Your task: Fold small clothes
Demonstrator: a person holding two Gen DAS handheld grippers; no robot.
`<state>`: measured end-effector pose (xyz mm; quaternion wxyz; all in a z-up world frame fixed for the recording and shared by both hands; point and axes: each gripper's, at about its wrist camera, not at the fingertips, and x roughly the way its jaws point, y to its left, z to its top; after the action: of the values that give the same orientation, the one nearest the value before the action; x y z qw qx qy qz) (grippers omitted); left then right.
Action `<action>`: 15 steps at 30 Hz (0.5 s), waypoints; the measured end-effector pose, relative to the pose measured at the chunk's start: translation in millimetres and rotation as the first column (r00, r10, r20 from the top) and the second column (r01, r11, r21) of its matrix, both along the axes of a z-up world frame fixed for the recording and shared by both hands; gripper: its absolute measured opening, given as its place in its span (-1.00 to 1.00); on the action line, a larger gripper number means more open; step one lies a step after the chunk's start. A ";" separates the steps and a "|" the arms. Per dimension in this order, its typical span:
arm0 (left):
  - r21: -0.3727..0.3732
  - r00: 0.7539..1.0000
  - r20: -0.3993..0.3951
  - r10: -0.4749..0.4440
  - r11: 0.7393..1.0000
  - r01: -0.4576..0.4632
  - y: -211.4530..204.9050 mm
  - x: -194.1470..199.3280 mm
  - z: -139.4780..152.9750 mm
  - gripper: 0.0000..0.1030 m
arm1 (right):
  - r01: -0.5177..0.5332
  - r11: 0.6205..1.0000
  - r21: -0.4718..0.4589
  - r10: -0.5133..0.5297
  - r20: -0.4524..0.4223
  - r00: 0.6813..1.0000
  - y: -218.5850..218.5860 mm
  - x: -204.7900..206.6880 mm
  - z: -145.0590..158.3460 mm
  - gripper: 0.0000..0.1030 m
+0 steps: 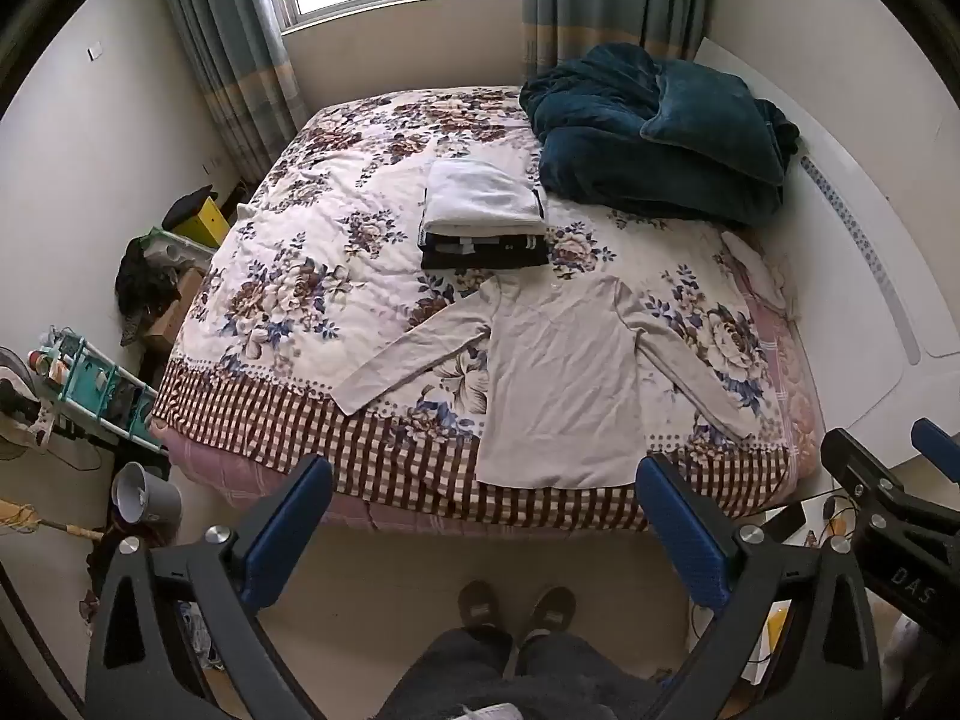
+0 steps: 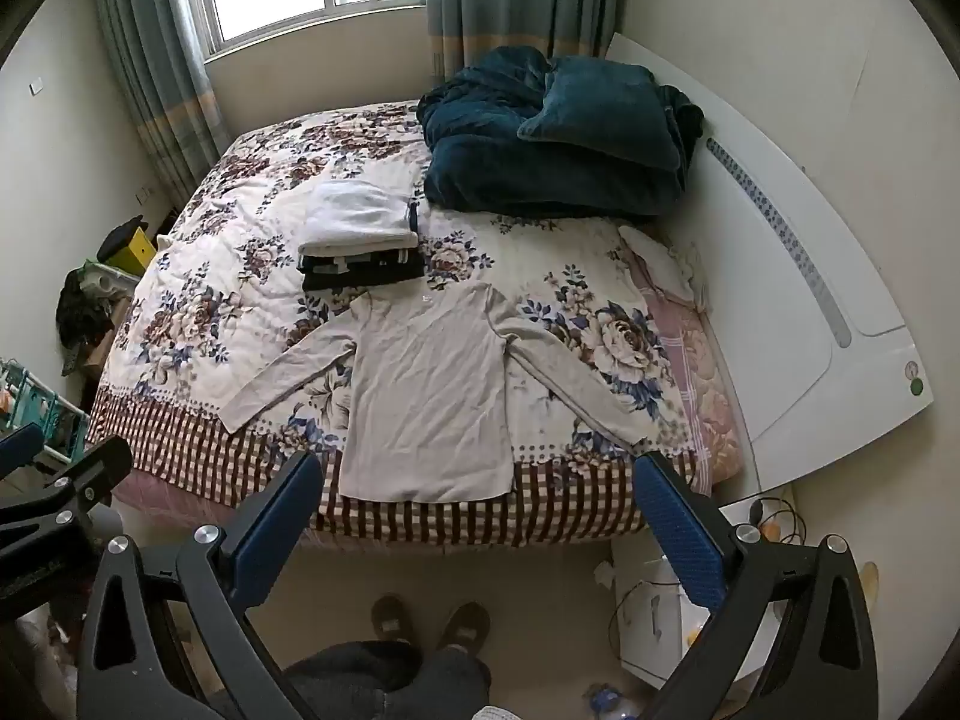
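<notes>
While I hold both tools back over the floor, my left gripper (image 1: 483,516) hangs with jaws spread and empty, short of the shirt (image 1: 558,384). It lies flat, sleeves splayed, hem at the near edge of the bed (image 1: 252,276), ready for folding. Beyond its collar sits the folded stack (image 1: 483,216). My right gripper (image 2: 477,510) gapes empty too, with bare quilt beside each sleeve.

Both grippers just hanging side by side, holding nothing: left gripper (image 1: 483,531) jaws spread wide, right gripper (image 2: 477,525) same deal, person's feet (image 1: 516,609) planted below.
</notes>
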<state>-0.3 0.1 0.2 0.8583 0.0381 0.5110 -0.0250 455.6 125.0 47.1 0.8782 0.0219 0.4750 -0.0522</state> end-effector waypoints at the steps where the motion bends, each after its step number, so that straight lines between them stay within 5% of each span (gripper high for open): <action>1: -0.003 1.000 0.000 -0.001 1.000 0.001 -0.2 -0.3 0.2 1.00 | 0.001 1.000 0.001 -0.001 -0.006 1.000 -0.3 0.2 -0.2 1.00; 15: 0.003 1.000 0.004 -0.004 1.000 0.004 -5.3 -1.1 1.7 1.00 | 0.001 1.000 -0.005 -0.001 -0.001 1.000 -3.5 -1.4 3.2 1.00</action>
<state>-1.4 -5.2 1.9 0.8592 0.0405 0.5094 -0.0260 454.3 121.5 50.3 0.8779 0.0196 0.4755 -0.0537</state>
